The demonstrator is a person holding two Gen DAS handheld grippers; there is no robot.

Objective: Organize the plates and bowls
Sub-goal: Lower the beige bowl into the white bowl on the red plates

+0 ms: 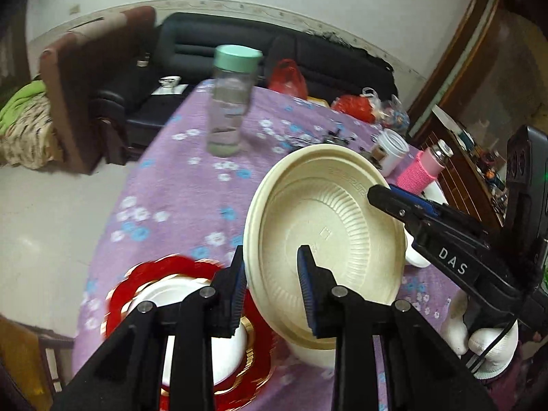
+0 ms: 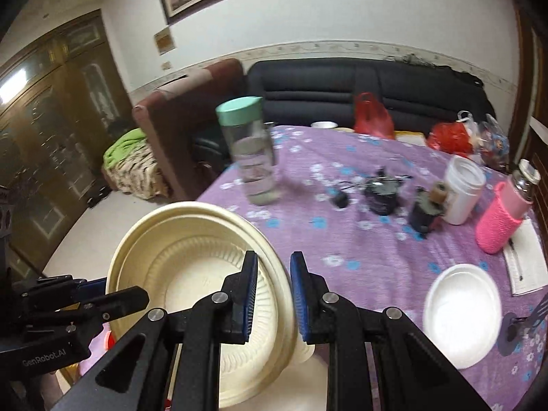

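Surroundings: bottle [image 1: 233,102] with green cap upright on purple tablecloth [image 1: 178,198], well beyond fingers. White jar [image 2: 462,191], pink-sleeved bottle [image 2: 503,219], small white plate [image 2: 462,311] off right.

Red plate [image 1: 144,274] with white bowl [image 1: 191,308] below left gripper [image 1: 272,291].

Cream plate [image 1: 325,222] tilted, lifted; rim clamped between fingers of left gripper and right gripper [image 2: 274,294], opposite edges.

A matt, ribbed cream plastic bowl [image 1: 328,226], a glossy red-and-gold plate [image 1: 144,274] and a clear glossy bottle [image 2: 251,157] sit over purple flower-printed cloth [image 2: 359,250].
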